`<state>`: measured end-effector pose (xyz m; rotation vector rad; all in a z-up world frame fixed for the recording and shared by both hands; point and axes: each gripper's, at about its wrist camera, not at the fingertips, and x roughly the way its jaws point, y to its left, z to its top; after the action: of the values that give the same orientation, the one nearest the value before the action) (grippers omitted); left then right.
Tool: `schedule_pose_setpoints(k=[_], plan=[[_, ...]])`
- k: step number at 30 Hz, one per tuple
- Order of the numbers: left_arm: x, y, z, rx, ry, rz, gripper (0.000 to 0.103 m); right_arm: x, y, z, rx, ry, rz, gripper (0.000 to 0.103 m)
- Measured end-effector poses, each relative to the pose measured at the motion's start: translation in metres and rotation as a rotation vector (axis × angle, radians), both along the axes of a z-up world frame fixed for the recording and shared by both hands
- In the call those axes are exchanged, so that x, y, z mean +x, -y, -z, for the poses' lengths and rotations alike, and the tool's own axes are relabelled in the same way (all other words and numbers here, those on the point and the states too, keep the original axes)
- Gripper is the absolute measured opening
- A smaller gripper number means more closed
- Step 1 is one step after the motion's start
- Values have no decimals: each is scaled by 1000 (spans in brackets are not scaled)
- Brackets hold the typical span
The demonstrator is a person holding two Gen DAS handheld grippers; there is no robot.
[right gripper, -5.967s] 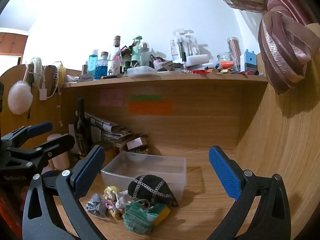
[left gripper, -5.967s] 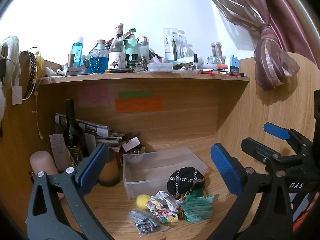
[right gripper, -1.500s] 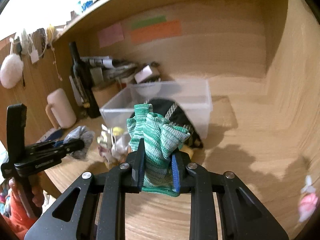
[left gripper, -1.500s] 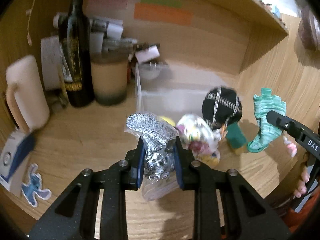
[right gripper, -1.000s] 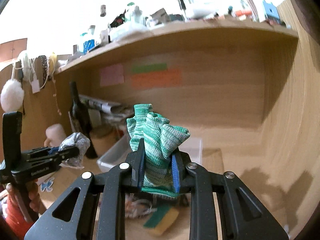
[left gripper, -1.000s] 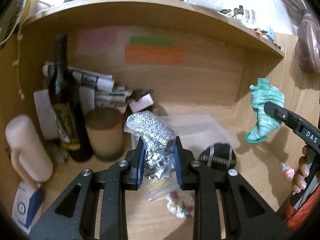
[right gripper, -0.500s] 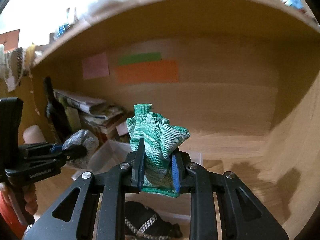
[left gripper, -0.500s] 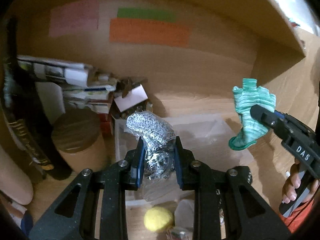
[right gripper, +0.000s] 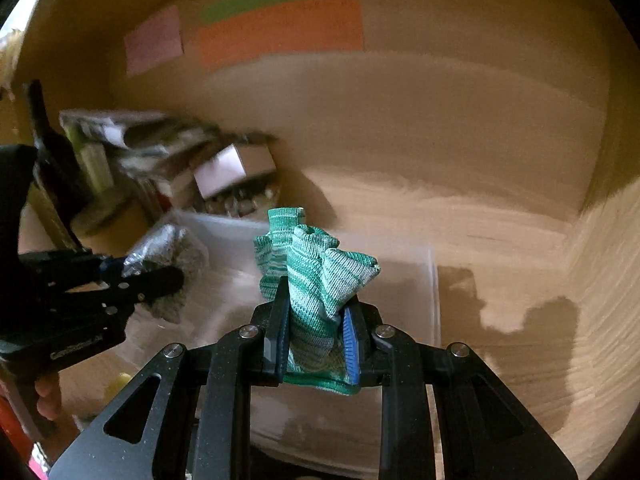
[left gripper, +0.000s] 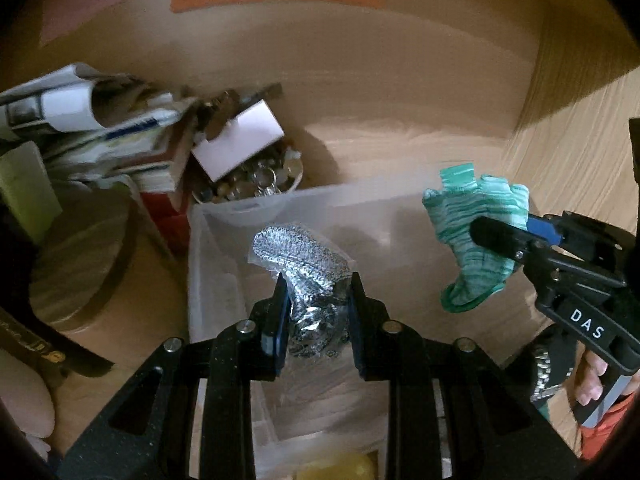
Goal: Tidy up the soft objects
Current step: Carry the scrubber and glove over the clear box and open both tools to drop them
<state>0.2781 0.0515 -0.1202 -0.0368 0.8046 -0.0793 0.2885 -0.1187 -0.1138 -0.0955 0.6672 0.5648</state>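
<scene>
My left gripper (left gripper: pixel 318 312) is shut on a silver knitted scrubber in a clear bag (left gripper: pixel 304 264) and holds it above the clear plastic bin (left gripper: pixel 200 264). My right gripper (right gripper: pixel 316 328) is shut on a green striped knitted glove (right gripper: pixel 316 276) and holds it over the same bin (right gripper: pixel 432 280). In the left wrist view the glove (left gripper: pixel 476 232) hangs at the right over the bin's right side. In the right wrist view the scrubber (right gripper: pixel 168 252) shows at the left. A yellow soft ball (left gripper: pixel 340 470) lies in front of the bin.
A stack of papers and books (left gripper: pixel 100 140), a bowl of small trinkets (left gripper: pixel 256 180) and a round brown lidded tub (left gripper: pixel 76 268) stand left of and behind the bin. A dark bottle (right gripper: pixel 44 140) stands at the far left. Coloured paper strips (right gripper: pixel 280 28) are stuck on the wooden back wall.
Both grippers have moved forward and down toward the bin, each still holding its item. The black cap and the pile in front have dropped out of view.
</scene>
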Motion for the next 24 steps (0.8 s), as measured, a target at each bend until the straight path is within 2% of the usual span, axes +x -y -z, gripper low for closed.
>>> schedule_pose_setpoints(k=[4,8,10,13,14,18,22,24], plan=[[5,5,10,7,-24,17,26,9,-2,12,-18,-63,-15,22],[5,11,15,16,-41,33,28,11,-4,17,-40,-80,-15,25],[5,13,15,24,-35,29,34,10,-2,16,-43,-77,-13,31],[2,12,11,33,-9,16,47,7,1,11,-26,-60,-2,50],[-1,11,8,35,6,10,51,5,4,8,-18,-50,3,53],[-13,9,-9,35,58,-4,59,-3,12,-7,15,-11,7,54],[-34,8,-29,34,127,-22,70,-19,21,-26,61,44,8,65],[-45,7,-37,35,161,-27,76,-30,25,-36,79,79,6,66]])
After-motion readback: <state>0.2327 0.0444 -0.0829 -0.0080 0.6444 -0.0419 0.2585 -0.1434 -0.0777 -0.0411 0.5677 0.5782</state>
